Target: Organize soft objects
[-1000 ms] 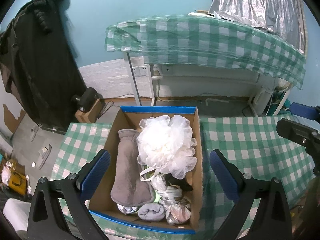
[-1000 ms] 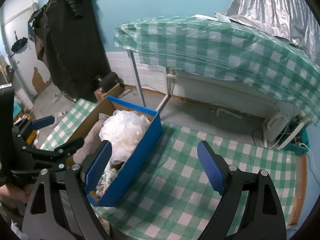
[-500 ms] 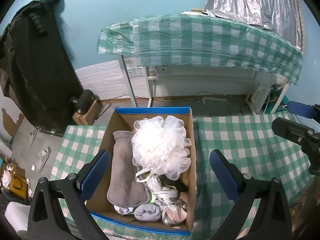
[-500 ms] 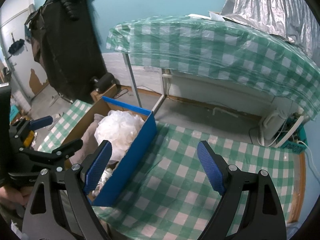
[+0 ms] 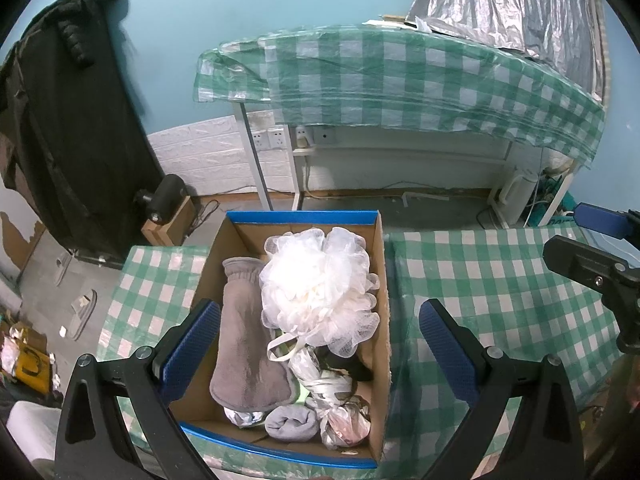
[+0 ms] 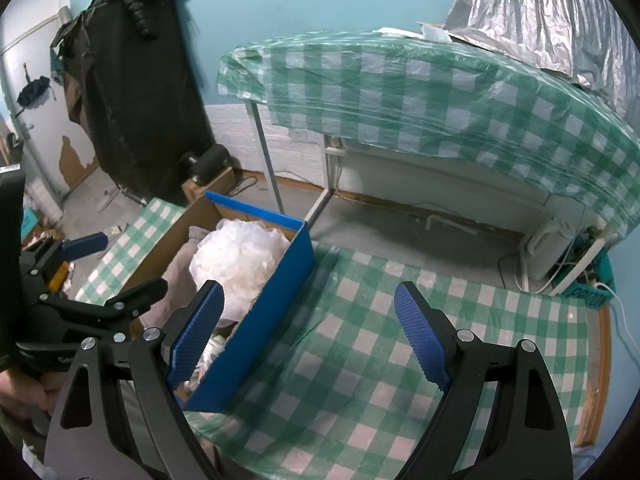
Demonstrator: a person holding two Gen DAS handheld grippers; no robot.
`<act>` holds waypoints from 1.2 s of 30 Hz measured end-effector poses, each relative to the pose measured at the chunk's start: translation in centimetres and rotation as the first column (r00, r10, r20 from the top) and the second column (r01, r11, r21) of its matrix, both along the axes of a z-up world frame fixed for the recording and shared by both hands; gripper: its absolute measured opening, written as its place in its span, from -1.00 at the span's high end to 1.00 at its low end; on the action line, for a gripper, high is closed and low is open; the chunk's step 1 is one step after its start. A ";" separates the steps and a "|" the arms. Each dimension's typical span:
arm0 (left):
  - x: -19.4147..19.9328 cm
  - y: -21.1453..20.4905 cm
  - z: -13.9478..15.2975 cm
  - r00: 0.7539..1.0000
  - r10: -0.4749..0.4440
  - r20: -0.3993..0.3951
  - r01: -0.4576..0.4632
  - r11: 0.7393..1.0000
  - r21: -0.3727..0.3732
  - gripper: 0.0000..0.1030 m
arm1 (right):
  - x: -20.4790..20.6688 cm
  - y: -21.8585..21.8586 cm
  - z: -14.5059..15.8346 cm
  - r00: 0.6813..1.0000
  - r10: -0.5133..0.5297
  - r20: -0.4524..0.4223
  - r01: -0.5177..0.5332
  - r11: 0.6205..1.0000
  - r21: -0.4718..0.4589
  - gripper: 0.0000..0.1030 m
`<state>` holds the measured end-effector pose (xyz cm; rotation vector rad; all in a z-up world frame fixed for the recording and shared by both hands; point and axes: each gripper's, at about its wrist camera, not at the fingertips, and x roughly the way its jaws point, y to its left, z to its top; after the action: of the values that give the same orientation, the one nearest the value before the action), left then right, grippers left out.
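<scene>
Between and just beyond the fingers of the left gripper (image 5: 320,344), whose jaws are spread wide with nothing held, a cardboard box (image 5: 382,288) with blue outer faces is seen standing on a green-and-white checked tablecloth (image 5: 480,280). Inside the box, the following are listed: a white mesh bath pouf (image 5: 320,284) lying uppermost; a grey plush mitt (image 5: 244,344) to its left; a rolled grey sock (image 5: 290,422) at the near end; and crumpled silvery wrapped bundles (image 5: 340,420), whose nature cannot be told for certain.

To the right of that box, the right gripper (image 6: 310,338) is held over bare tablecloth (image 6: 380,320), jaws likewise wide apart and empty; the box's blue side (image 6: 272,312) lies just past its left finger.

Beyond both tools, a second table under a checked cover (image 5: 400,76), a silver foil sheet (image 5: 512,8) and a black garment (image 5: 68,120) on the wall are noted. Partial lettering is seen on a teal crate (image 6: 592,296) at far right, but it cannot be read.
</scene>
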<state>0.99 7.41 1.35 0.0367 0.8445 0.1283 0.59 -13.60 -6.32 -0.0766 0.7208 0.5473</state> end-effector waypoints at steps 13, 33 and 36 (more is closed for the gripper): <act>-0.1 -0.1 -0.1 1.000 -0.002 -0.008 0.002 1.000 -0.012 -0.95 | 0.1 0.0 0.0 1.000 0.002 0.000 -0.002 1.000 0.000 -0.68; -0.1 -0.2 -0.2 1.000 -0.004 -0.005 0.004 1.000 -0.014 -0.95 | 0.1 -0.1 0.0 1.000 0.003 -0.001 -0.003 1.000 0.000 -0.68; -0.1 -0.3 -0.3 1.000 -0.005 -0.006 0.005 1.000 -0.013 -0.95 | 0.2 -0.1 0.0 1.000 0.003 -0.001 -0.003 1.000 -0.001 -0.68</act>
<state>0.93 7.14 1.07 0.0269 0.8509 0.1178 0.74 -13.72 -6.32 -0.0787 0.7221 0.5499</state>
